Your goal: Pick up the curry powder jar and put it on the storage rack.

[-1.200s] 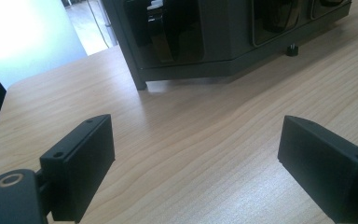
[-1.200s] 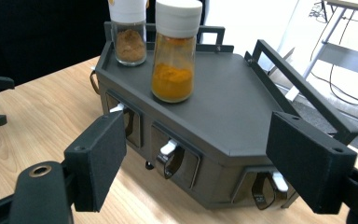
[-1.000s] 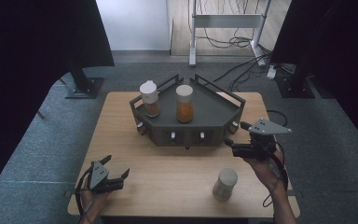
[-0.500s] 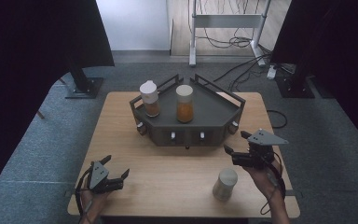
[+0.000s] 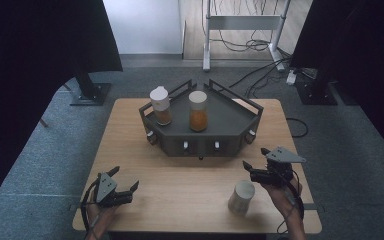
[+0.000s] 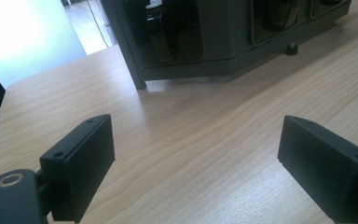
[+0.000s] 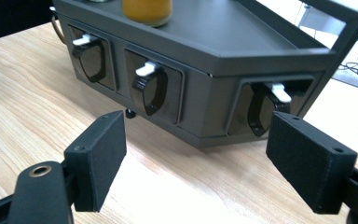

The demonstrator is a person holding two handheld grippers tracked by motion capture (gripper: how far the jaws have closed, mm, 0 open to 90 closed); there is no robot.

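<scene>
Centrally, orange-filled jar (image 5: 198, 111), brown-filled jar (image 5: 161, 105), rack (image 5: 230, 121)

I am seeing a wooden table (image 5: 130, 150) sitting on grey carpet (image 5: 360, 150). Black curtains (image 5: 40, 45) are hanging at both sides. A metal stand (image 5: 242, 22) is standing at the back, and cables (image 5: 265, 75) are lying near it.

Dim surroundings; glare on table (image 6: 242, 196); near fingers (image 7: 98, 154) blurred.
</scene>
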